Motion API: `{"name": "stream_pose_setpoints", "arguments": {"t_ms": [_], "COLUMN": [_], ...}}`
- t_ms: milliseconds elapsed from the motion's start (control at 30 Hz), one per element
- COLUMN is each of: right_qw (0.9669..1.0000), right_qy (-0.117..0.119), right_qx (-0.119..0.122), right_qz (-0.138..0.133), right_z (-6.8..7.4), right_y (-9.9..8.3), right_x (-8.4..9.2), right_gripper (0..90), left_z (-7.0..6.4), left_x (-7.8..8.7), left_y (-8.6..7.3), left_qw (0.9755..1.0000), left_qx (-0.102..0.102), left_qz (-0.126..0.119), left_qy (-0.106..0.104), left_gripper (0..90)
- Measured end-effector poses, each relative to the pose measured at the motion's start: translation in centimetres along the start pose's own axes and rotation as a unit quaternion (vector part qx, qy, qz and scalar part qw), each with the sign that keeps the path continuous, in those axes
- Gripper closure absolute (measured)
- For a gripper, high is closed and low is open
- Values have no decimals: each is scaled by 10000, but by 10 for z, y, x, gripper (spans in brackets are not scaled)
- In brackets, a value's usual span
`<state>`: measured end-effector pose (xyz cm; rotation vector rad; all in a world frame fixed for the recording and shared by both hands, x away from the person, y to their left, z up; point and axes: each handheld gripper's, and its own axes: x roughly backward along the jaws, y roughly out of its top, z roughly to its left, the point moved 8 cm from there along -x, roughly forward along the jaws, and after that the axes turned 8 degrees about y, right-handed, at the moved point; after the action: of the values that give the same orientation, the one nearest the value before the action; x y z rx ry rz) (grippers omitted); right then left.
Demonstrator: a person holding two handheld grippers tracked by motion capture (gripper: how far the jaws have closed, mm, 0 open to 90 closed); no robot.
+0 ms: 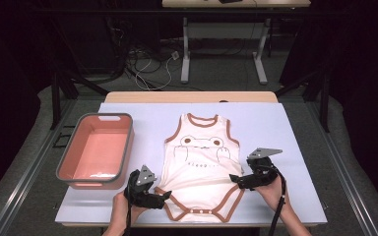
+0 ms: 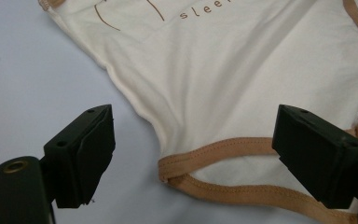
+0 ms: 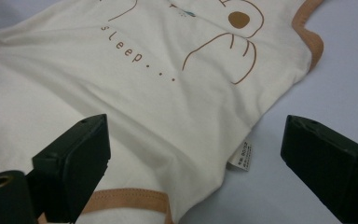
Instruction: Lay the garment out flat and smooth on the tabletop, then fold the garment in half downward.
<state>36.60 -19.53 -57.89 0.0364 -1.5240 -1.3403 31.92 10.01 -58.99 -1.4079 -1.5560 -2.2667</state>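
Bodysuit (image 1: 202, 164) lies flat, lengthwise, neck pointing away, snaps nearest person.

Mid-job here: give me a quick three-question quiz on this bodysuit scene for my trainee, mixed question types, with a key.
1. True or false: the left gripper is clamped on the bodysuit.
2. Which word is printed on the bodysuit's chest? A) dream B) sleep C) night
3. Fill in: the pink bin stands on the table to the ____ of the bodysuit in the high view.

Key:
1. False: its jaws stand apart around the leg-opening hem, pads not pressing. The right gripper is open too.
2. B
3. left
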Motion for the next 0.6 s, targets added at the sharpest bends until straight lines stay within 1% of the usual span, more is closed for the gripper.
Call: {"name": "stream_pose_setpoints", "arguments": {"t_ms": [267,367,433,533,567,600], "right_qw": [9999,9999,9999,9998,9998,9999], "right_qy": [-26,-38,-43,-76,-65,-68], "right_qx": [123,120,124,156,171,145], "right_qz": [-17,3,1,-16,-10,-9], "right_z": [1,0,0,-1,-1,-1], "right_y": [3,3,4,6,6,7], "right_x": [-2,-2,-3,-3,-4,-5], "right_gripper": [22,5,0,0,0,0], "left_z": [-3,-3,-3,0,2,2], "left_x": [-5,-7,-8,-8,-8,-9], "left_y": [-1,-2,-1,3,5,7], "left_qw": [9999,9998,9998,9998,9998,9997], "left_qx": [-45,-48,-16,84,80,132], "left_qz": [144,186,195,164,160,148], "left_qy": [10,27,52,92,121,123], "left_gripper": [109,106,104,99,99,99]}}
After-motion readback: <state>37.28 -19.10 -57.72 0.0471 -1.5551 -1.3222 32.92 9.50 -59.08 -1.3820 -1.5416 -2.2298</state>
